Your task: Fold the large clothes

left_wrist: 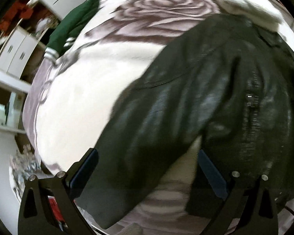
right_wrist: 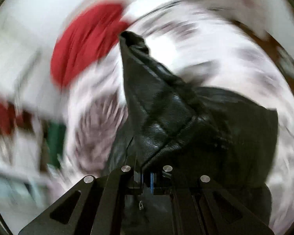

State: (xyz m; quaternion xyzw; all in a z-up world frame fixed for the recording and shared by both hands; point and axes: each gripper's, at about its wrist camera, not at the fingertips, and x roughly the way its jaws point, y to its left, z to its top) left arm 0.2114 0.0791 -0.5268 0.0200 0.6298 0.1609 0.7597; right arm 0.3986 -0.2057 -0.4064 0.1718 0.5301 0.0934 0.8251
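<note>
A black leather jacket (left_wrist: 196,90) lies on a bed with a white and mauve rose-print cover (left_wrist: 78,90). In the left wrist view its sleeve runs down between the fingers of my left gripper (left_wrist: 147,162), which is open above it, jaws wide apart. In the right wrist view my right gripper (right_wrist: 147,174) is shut on a fold of the black jacket (right_wrist: 162,121), which rises from the jaws in a creased peak. That view is heavily motion-blurred.
A green garment with white-striped cuff (left_wrist: 72,29) lies at the bed's far left. A red garment (right_wrist: 84,47) and a white garment (left_wrist: 250,4) lie at the far side. White cupboards and shelves (left_wrist: 11,56) stand left of the bed.
</note>
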